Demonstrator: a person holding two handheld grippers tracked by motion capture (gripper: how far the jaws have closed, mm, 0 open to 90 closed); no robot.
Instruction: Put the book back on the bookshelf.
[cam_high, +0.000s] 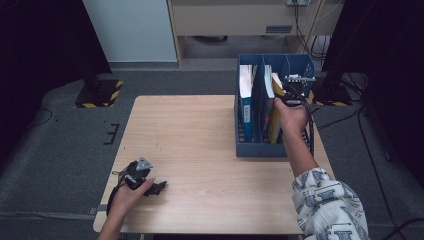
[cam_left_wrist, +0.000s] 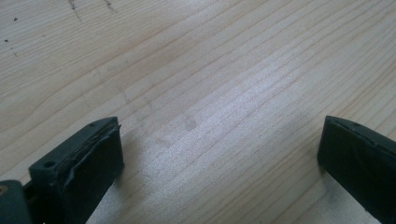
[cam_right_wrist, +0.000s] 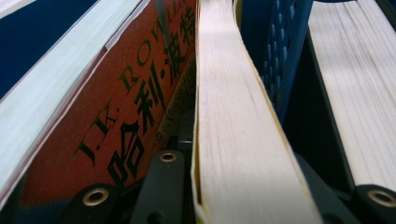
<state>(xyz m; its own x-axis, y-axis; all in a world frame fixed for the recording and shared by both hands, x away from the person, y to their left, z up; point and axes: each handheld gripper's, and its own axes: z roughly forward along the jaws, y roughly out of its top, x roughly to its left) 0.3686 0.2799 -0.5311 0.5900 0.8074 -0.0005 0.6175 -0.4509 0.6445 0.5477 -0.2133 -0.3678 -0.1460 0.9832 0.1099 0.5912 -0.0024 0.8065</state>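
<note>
Blue plastic file rack (cam_high: 250, 147), three upright compartments, at the far right edge of the pale wooden table (cam_high: 200, 130); broad bare tabletop to its left. Rack holds upright books. Right gripper (cam_high: 291, 95), in the rack's right side, pinches a cream-paged yellow-covered book (cam_right_wrist: 233, 140) beside an orange-spined book (cam_right_wrist: 130, 116); its jaw tips are hidden. Left gripper (cam_high: 159, 188), spread wide, rests far left of the rack near the table's front edge.

We read this as lab recording space: bare wooden table (cam_high: 210, 145) on grey carpet (cam_high: 60, 165), hazard-striped stand bases (cam_high: 99, 93), loose cables (cam_high: 372, 150), black curtains (cam_high: 35, 50) at sides.
</note>
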